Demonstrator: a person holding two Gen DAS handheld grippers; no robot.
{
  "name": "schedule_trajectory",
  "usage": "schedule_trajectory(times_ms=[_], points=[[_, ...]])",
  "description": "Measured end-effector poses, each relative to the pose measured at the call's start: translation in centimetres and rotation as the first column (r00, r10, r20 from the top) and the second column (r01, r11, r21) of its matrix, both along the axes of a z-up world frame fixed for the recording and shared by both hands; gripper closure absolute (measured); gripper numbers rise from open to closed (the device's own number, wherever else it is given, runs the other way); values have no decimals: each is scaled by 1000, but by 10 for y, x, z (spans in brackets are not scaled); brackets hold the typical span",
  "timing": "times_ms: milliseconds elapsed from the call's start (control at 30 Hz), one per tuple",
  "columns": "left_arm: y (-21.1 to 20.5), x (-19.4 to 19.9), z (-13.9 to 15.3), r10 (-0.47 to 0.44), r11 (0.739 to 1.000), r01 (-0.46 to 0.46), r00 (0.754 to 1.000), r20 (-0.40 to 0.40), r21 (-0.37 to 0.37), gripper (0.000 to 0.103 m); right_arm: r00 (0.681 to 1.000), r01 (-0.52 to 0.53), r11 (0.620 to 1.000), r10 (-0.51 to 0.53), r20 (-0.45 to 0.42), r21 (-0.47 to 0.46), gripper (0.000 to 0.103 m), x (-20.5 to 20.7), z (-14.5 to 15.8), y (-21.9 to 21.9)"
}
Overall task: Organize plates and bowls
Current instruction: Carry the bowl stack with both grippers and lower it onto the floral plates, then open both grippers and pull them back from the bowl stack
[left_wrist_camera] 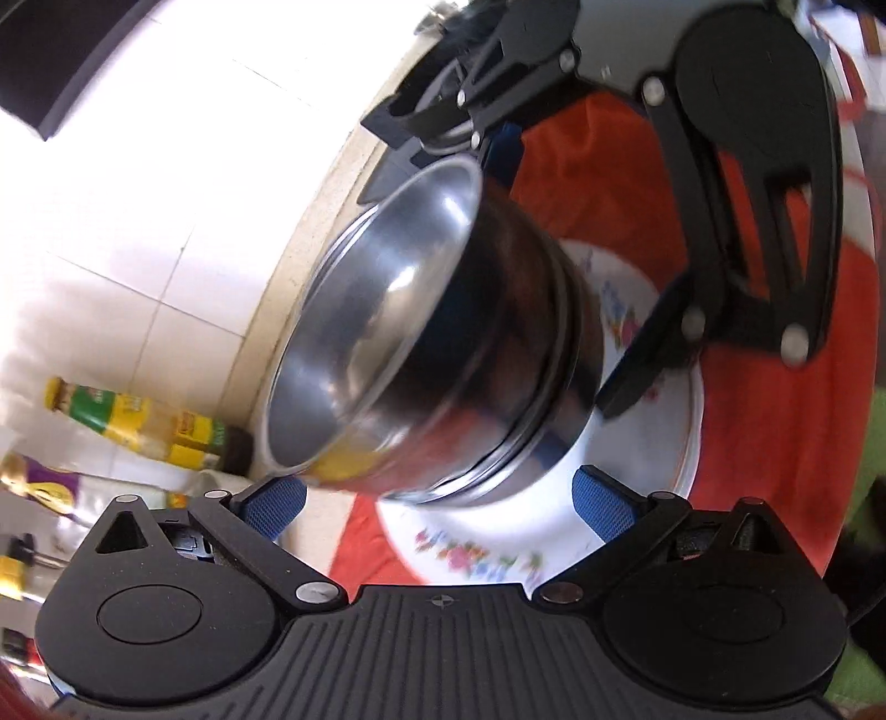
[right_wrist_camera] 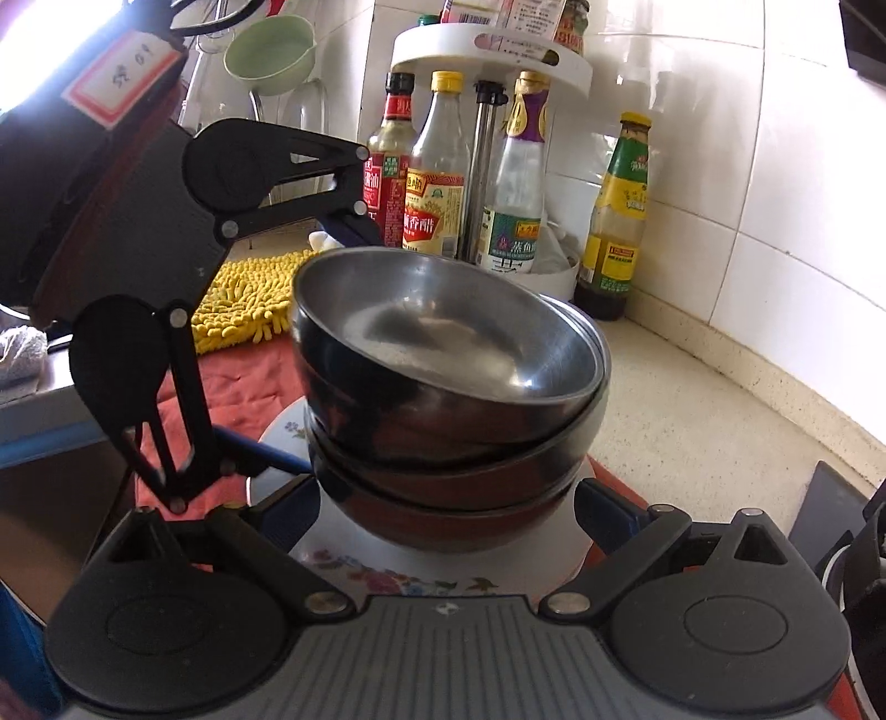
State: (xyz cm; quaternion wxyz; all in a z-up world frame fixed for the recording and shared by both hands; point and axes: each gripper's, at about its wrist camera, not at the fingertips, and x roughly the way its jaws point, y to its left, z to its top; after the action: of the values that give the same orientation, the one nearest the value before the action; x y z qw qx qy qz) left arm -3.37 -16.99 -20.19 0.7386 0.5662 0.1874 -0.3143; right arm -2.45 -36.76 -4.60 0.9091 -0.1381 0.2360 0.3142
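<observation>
A stack of three steel bowls (right_wrist_camera: 448,382) stands on a white flowered plate (right_wrist_camera: 387,576) over a red cloth (right_wrist_camera: 232,382). In the left wrist view the stack (left_wrist_camera: 421,343) and plate (left_wrist_camera: 659,421) appear rotated sideways. My left gripper (left_wrist_camera: 443,498) is open, its blue pads (left_wrist_camera: 274,501) on either side of the stack's lower part, apart from it. My right gripper (right_wrist_camera: 448,509) is open too, its fingers flanking the bottom bowl. Each gripper shows in the other's view: the right (left_wrist_camera: 554,221) at top, the left (right_wrist_camera: 304,343) at left.
Several sauce and vinegar bottles (right_wrist_camera: 437,183) stand under a white round rack (right_wrist_camera: 487,50) against the tiled wall. A yellow shaggy mat (right_wrist_camera: 249,304) lies behind the cloth, a green bowl (right_wrist_camera: 271,55) hangs at the back. Beige counter (right_wrist_camera: 692,421) lies right.
</observation>
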Motion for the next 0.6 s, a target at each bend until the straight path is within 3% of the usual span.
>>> schedule_trajectory(times_ms=[200, 267, 367, 467, 600], points=[[39, 8, 14, 92, 995, -92, 995, -27, -27, 0, 999, 38, 999, -37, -36, 6, 6, -7, 5, -1], [49, 12, 20, 141, 986, -146, 988, -67, -78, 0, 998, 48, 999, -47, -37, 15, 6, -19, 9, -4], [59, 13, 37, 232, 946, -258, 962, -145, -198, 0, 996, 84, 995, -82, -45, 47, 5, -40, 18, -9], [66, 11, 50, 325, 851, -398, 912, -251, -343, 0, 987, 155, 982, -149, -59, 109, 4, -59, 27, -10], [70, 1, 60, 388, 681, -545, 835, -389, -489, 0, 964, 265, 946, -255, -78, 184, 1, -81, 35, -4]])
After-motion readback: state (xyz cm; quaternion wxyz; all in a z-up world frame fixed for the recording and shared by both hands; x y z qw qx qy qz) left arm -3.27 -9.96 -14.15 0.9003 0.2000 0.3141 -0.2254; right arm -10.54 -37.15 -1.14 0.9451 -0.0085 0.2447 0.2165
